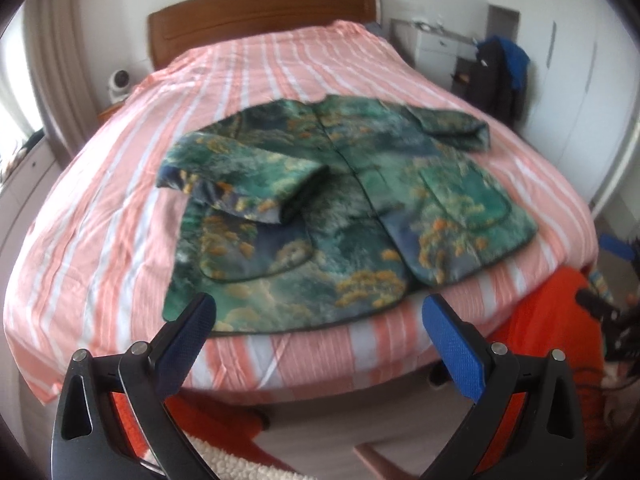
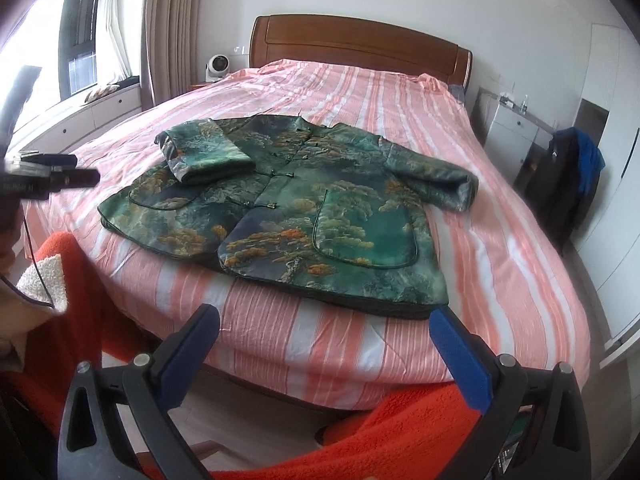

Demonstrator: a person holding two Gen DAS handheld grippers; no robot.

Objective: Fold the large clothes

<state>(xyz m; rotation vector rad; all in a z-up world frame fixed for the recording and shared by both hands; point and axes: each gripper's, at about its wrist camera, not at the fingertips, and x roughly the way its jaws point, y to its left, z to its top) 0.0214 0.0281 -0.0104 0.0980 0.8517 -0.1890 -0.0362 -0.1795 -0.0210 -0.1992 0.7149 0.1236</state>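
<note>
Right wrist view: the green brocade jacket (image 2: 280,208) lies face-up on the bed (image 2: 360,92), seemingly with only its left sleeve (image 2: 204,156) folded in. Both the left hand-held gripper (image 1: 320,320) and right hand-held gripper (image 2: 324,332) hang released and empty, so most folding remains.

Both wrist cameras look from the foot of the bed (image 1: 100,216) toward the headboard (image 2: 360,46), sharing the jacket (image 2: 280,208); neither is close.

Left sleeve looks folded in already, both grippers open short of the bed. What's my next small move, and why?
Probably reach the right gripper to the right sleeve: it lies spread outward on the jacket, unlike the left sleeve, and both grippers are empty.
</note>
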